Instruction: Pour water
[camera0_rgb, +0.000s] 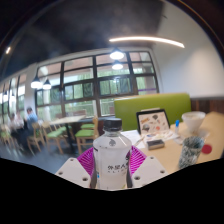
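A clear plastic water bottle (111, 155) with a white cap and a white label stands upright between my fingers, lifted above the table. My gripper (111, 162) is shut on the bottle, both magenta pads (88, 160) pressing its sides. A white paper cup (193, 122) stands on the table (170, 152) ahead and to the right, beyond the fingers. The bottle's base is hidden below the fingers.
A yellow-brown cup (190, 153) stands to the right, nearer than the white cup. A framed picture stand (153, 123) sits ahead right, before a green sofa back (150, 103). Chairs and tables (62, 128) fill the left, with a seated person (18, 125) by large windows.
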